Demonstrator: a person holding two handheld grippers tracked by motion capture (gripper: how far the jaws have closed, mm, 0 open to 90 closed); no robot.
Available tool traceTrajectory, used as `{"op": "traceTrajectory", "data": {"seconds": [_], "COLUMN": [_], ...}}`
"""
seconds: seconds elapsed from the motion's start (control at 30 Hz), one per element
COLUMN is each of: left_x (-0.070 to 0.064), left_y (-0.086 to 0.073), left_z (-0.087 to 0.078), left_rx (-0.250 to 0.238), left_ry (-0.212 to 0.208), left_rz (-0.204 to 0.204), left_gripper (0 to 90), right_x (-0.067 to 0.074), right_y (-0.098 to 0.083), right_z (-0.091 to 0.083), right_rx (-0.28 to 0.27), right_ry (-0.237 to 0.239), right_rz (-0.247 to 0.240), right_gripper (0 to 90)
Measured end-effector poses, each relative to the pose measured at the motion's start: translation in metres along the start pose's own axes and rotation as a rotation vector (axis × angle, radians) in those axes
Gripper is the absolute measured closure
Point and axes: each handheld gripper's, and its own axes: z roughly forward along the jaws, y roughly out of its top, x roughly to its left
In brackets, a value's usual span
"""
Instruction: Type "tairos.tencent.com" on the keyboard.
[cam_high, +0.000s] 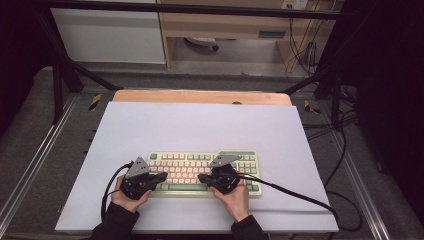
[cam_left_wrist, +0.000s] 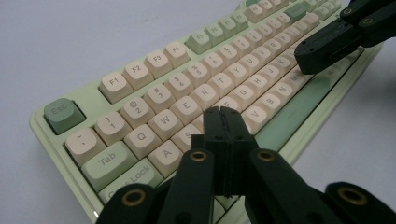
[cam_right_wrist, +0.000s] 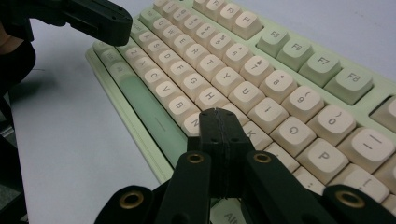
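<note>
Both grippers (cam_high: 182, 177) closed over keyboard (cam_high: 250, 162)

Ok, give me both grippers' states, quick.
Left gripper: shut, holding nothing, tips over the keyboard near the D key.
Right gripper: shut, holding nothing, tips over the keys near J and K.

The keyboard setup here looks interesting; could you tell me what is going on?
A person holds a gripper in each hand over a green and cream keyboard on a white table. The left gripper is shut, its tips above the left letter keys. The right gripper is shut above the right letter keys, as if typing.
</note>
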Motion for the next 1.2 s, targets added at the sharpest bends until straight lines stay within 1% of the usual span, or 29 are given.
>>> {"op": "traceTrajectory", "data": {"seconds": [0.23,0.47,0.53,0.7,0.77,0.9,1.07,1.13,1.2], "left_x": [0.000,0.000,0.000,0.000,0.000,0.000,0.000,0.001,0.001], "left_y": [0.000,0.000,0.000,0.000,0.000,0.000,0.001,0.002,0.002], "left_z": [0.000,0.000,0.000,0.000,0.000,-0.001,-0.003,-0.005,-0.006], "left_rx": [0.001,0.001,0.001,0.001,0.000,-0.002,-0.004,-0.010,-0.012], "left_ry": [0.000,-0.001,-0.001,-0.001,-0.002,-0.004,-0.006,-0.011,-0.015], "left_rz": [0.000,0.000,0.000,0.001,0.000,0.003,0.007,0.007,0.010], "left_gripper": [90.0,90.0,90.0,90.0,90.0,89.9,89.5,87.7,84.3], "right_x": [0.000,0.000,0.000,0.000,0.000,0.000,-0.002,-0.004,-0.008], "right_y": [-0.002,-0.003,-0.005,-0.004,-0.003,-0.001,0.003,0.004,0.004], "right_z": [0.003,0.006,0.008,0.006,0.004,-0.002,-0.014,-0.020,-0.027], "right_rx": [0.006,0.011,0.016,0.018,0.003,-0.005,-0.018,-0.019,-0.029], "right_ry": [0.003,0.003,0.002,-0.001,-0.008,-0.015,-0.030,-0.039,-0.039], "right_rz": [0.004,0.001,-0.007,-0.009,-0.011,-0.013,-0.020,-0.020,-0.007], "right_gripper": [90.0,90.0,90.0,90.0,90.0,90.0,89.4,88.4,87.3]}}
